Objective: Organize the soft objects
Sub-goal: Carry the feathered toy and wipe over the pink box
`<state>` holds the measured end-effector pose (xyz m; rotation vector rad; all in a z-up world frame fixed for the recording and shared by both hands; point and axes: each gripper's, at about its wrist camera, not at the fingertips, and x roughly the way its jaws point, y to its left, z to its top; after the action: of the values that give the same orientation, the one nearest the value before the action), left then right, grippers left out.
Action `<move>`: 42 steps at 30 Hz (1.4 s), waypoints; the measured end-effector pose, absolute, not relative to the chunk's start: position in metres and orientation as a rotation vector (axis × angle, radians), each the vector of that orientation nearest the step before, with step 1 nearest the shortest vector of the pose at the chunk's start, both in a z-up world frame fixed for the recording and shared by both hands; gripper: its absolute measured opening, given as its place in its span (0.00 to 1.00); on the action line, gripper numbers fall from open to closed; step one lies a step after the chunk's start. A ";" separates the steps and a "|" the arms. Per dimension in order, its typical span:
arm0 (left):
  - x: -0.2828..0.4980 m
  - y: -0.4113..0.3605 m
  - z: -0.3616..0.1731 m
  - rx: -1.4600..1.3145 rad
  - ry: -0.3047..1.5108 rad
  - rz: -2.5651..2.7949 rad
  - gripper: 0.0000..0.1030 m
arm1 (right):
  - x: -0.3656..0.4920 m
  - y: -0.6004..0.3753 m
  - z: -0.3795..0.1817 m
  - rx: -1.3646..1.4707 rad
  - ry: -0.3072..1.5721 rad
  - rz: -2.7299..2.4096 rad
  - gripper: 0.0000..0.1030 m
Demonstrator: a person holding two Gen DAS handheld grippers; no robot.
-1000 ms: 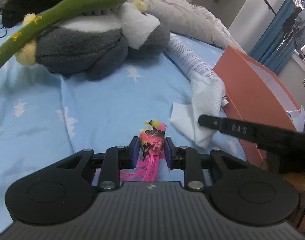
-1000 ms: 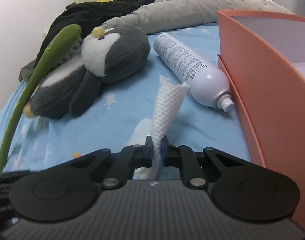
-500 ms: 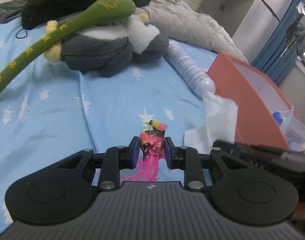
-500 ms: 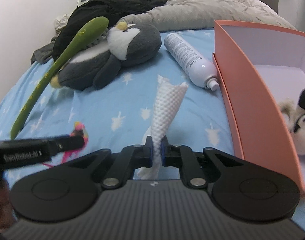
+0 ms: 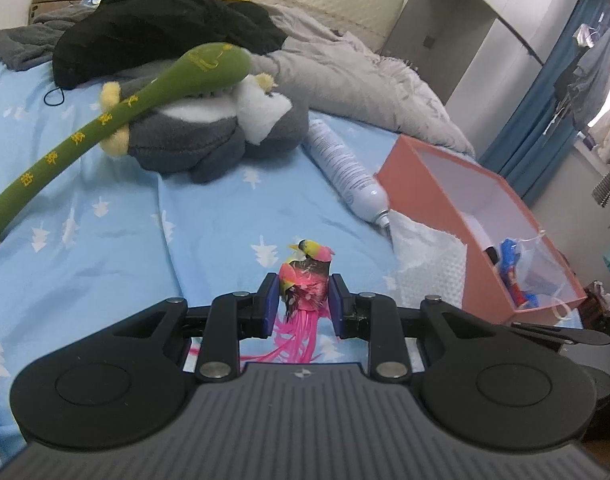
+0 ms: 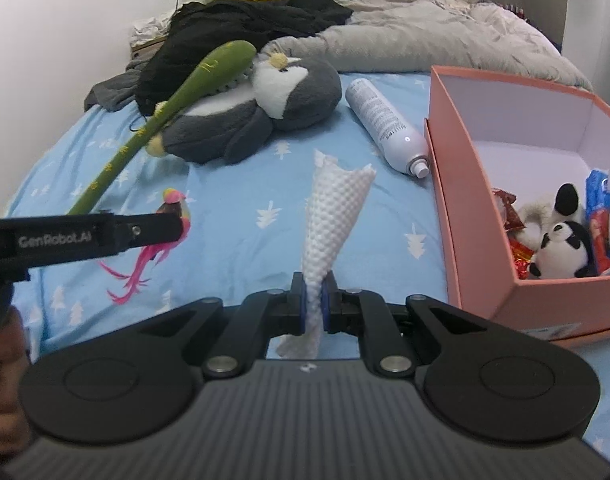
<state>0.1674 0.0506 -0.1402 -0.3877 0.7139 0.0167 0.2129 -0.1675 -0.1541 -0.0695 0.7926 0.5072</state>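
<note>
L gripper (image 5: 301,300) jaws gripping bird (image 5: 305,280); R gripper (image 6: 313,304) jaws clamping cloth (image 6: 333,208), box (image 6: 465,208) to their right.

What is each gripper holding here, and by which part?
Left gripper: pink feathered toy bird, clamped across its body, tail hanging below. Right gripper: white textured cloth, pinched near its lower end.

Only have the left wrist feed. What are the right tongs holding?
Observer: The right tongs are shut on a white waffle cloth that sticks up past the pads.
Operator: Anything soft in the orange box?
Observer: Yes, a panda plush lies inside among snack packets.
Operator: How does the bird toy sit, seen side-on?
Observer: Its pink tail droops below the left tongs; I cannot tell whether it touches the sheet.
</note>
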 end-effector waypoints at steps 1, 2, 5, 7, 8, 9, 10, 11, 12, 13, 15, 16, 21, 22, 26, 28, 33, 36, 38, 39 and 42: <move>0.165 0.049 -0.136 -0.384 0.709 0.017 0.30 | 0.209 -0.168 -0.150 -0.071 0.786 0.509 0.11; 0.163 0.047 -0.131 -0.382 0.705 0.016 0.30 | 0.206 -0.169 -0.145 -0.072 0.779 0.509 0.11; 0.158 0.042 -0.118 -0.384 0.691 0.008 0.30 | 0.198 -0.172 -0.132 -0.067 0.757 0.519 0.11; 0.155 0.037 -0.111 -0.380 0.682 0.003 0.30 | 0.193 -0.174 -0.123 -0.064 0.743 0.525 0.11; 0.153 0.034 -0.106 -0.379 0.679 0.000 0.30 | 0.191 -0.176 -0.119 -0.062 0.735 0.526 0.11; 0.152 0.031 -0.103 -0.378 0.677 -0.004 0.30 | 0.188 -0.178 -0.115 -0.060 0.728 0.526 0.11; 0.151 0.028 -0.099 -0.377 0.675 -0.009 0.30 | 0.186 -0.181 -0.111 -0.058 0.721 0.526 0.11; 0.150 0.025 -0.096 -0.377 0.673 -0.015 0.30 | 0.185 -0.183 -0.107 -0.053 0.715 0.525 0.11; 0.149 0.021 -0.092 -0.375 0.671 -0.023 0.30 | 0.183 -0.187 -0.103 -0.048 0.708 0.521 0.11; 0.149 0.016 -0.089 -0.373 0.670 -0.028 0.30 | 0.182 -0.190 -0.099 -0.045 0.702 0.517 0.11; 0.148 0.007 -0.081 -0.364 0.667 -0.047 0.30 | 0.180 -0.197 -0.092 -0.038 0.688 0.510 0.11; 0.148 0.002 -0.079 -0.360 0.667 -0.054 0.30 | 0.178 -0.201 -0.088 -0.034 0.680 0.505 0.11; 0.153 -0.027 -0.067 -0.319 0.671 -0.114 0.30 | 0.172 -0.224 -0.075 -0.004 0.652 0.467 0.11; 0.155 -0.034 -0.066 -0.313 0.670 -0.134 0.30 | 0.171 -0.230 -0.073 0.006 0.646 0.454 0.11; 0.162 -0.061 -0.060 -0.293 0.677 -0.191 0.30 | 0.166 -0.255 -0.066 0.051 0.625 0.391 0.11; 0.166 -0.074 -0.057 -0.283 0.677 -0.225 0.30 | 0.163 -0.267 -0.062 0.066 0.618 0.366 0.11; 0.184 -0.101 -0.054 -0.266 0.683 -0.289 0.30 | 0.159 -0.291 -0.055 0.080 0.592 0.310 0.11; 0.201 -0.113 -0.049 -0.242 0.672 -0.315 0.30 | 0.165 -0.301 -0.052 0.082 0.574 0.277 0.11; 0.215 -0.116 -0.043 -0.238 0.656 -0.328 0.30 | 0.174 -0.308 -0.050 0.093 0.561 0.249 0.11; 0.223 -0.117 -0.040 -0.236 0.651 -0.333 0.30 | 0.180 -0.312 -0.048 0.092 0.555 0.243 0.11; 0.250 -0.122 -0.031 -0.237 0.641 -0.348 0.30 | 0.199 -0.319 -0.042 0.078 0.525 0.222 0.11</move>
<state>0.2498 -0.1217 -0.0312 -0.2370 0.6415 -0.3481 0.1991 -0.3190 -0.0417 0.0782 0.5248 0.2224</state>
